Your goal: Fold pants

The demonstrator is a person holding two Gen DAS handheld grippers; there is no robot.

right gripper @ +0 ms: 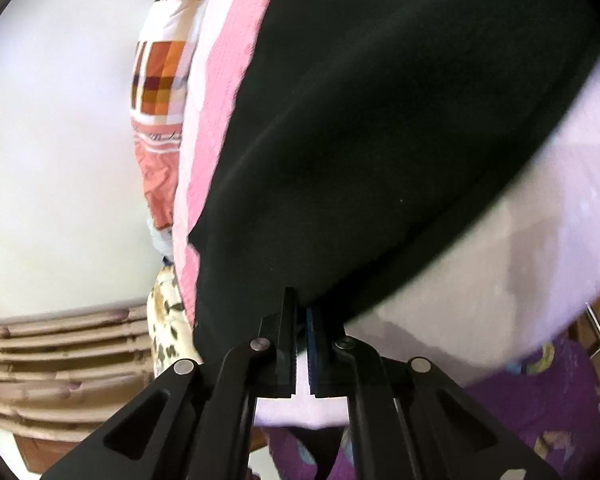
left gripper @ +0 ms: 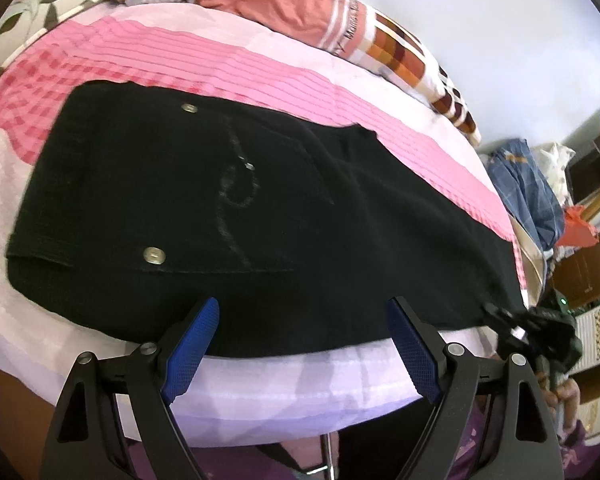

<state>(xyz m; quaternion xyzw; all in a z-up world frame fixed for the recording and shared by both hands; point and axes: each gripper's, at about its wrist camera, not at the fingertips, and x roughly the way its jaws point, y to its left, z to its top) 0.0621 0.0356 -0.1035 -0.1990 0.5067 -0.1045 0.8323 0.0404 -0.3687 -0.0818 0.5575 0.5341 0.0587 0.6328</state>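
Blue-padded and spread wide, the left gripper hangs with nothing between its jaws, just short of the near edge of the black pants, at the end with the two metal buttons. Over at the far leg end, the right gripper has its jaws pressed together; they seem to pinch the hem there, though the dark cloth makes the bite hard to confirm.

Beyond both grippers the pants lie flat and long across the bed, on its pink-and-lilac sheet. They look already doubled leg over leg, so my reading is that the lengthwise fold is done and the crosswise folds remain: the leg end has yet to be carried toward the waist.

Farther out, past the pants, a rumpled orange-and-checked quilt sits along the wall and a floral pillow at the left corner. Both are well apart from the pants. Nothing blocks the fold path.
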